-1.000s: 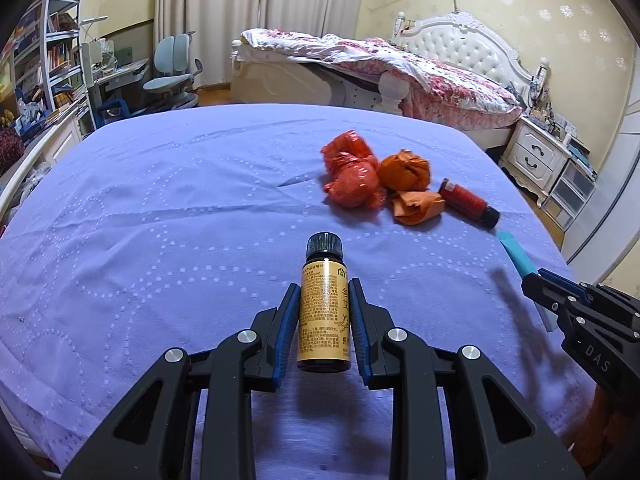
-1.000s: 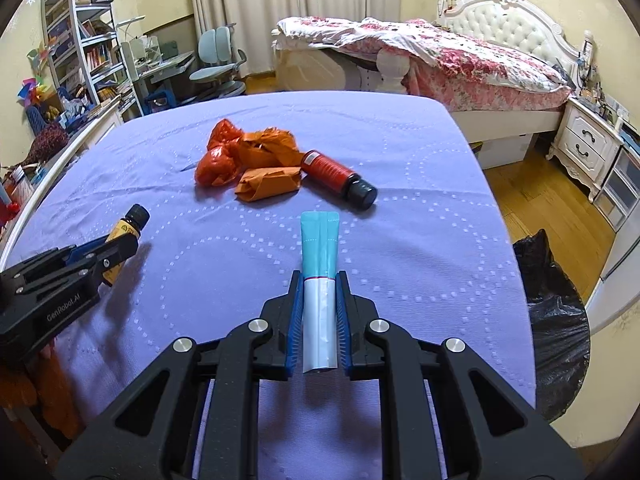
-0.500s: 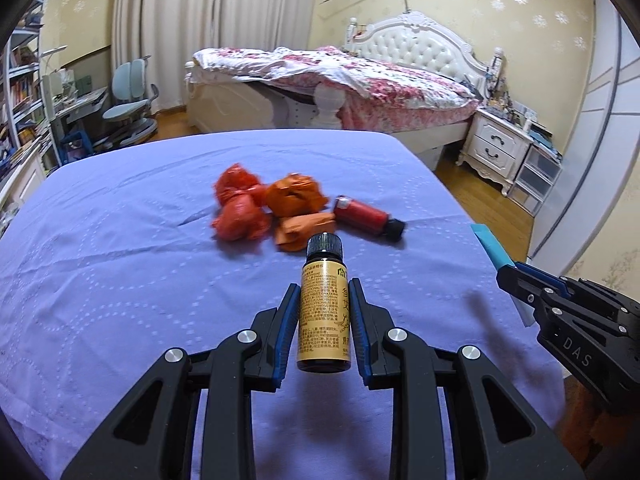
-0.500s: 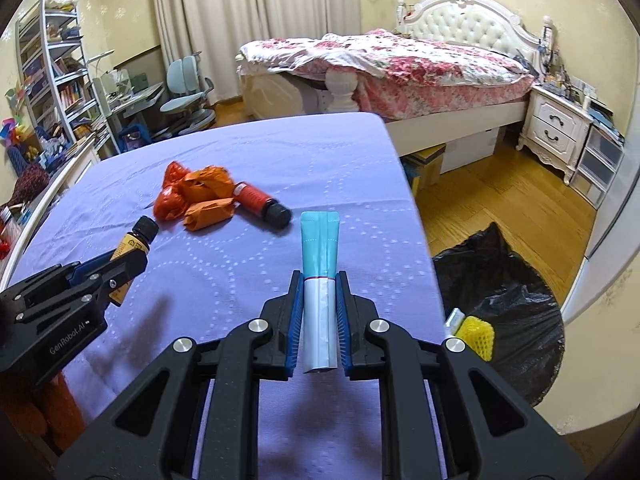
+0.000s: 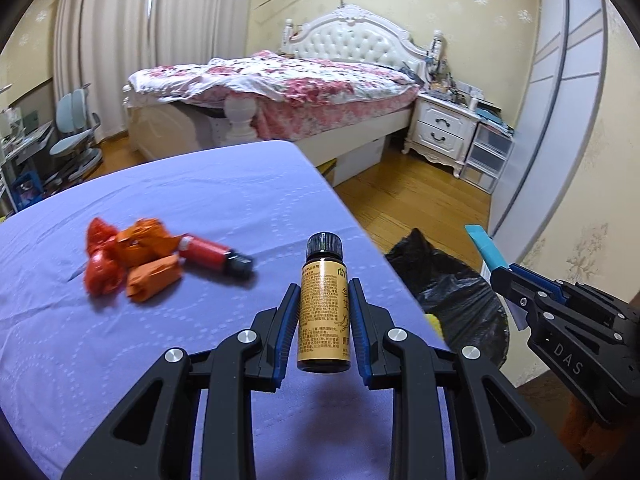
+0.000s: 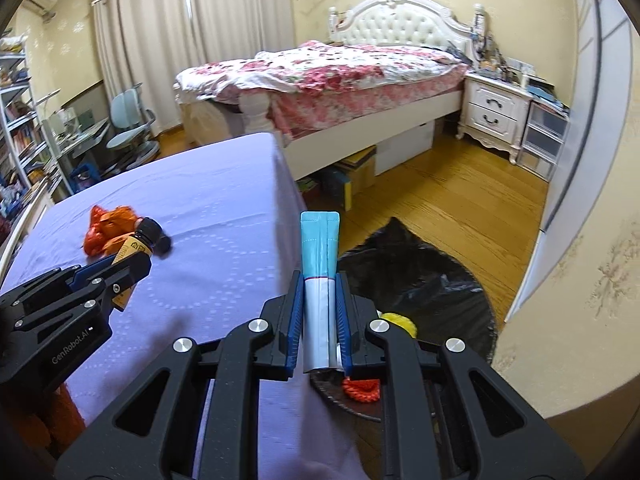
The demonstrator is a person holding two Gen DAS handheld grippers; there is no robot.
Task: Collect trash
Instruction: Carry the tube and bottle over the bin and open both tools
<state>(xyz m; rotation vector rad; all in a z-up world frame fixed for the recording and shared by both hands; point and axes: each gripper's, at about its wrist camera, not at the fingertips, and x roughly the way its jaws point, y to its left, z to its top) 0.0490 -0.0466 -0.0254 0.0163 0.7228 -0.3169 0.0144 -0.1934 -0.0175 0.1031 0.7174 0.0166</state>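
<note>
My left gripper (image 5: 323, 294) is shut on a small brown bottle (image 5: 324, 312) with a tan label and black cap, held over the right edge of the purple-covered table (image 5: 200, 208). My right gripper (image 6: 319, 286) is shut on a teal and white tube (image 6: 320, 280), held at the table's right edge above a black trash bag (image 6: 424, 280) on the floor. The bag holds a yellow item (image 6: 398, 322) and a red item (image 6: 360, 390). On the table lie orange and red crumpled wrappers (image 5: 128, 260) and a red bottle (image 5: 208, 256) on its side.
A bed (image 5: 280, 92) with a floral cover stands beyond the table, and a white nightstand (image 5: 444, 132) at the right. Wooden floor (image 6: 440, 200) lies between the table and a sliding wardrobe door (image 5: 560, 100). A desk chair (image 6: 128, 124) and shelves (image 6: 16, 128) are at the left.
Both grippers have swung right with their loads, from over the middle of the table to its right edge. The trash bag has come into view below them.
</note>
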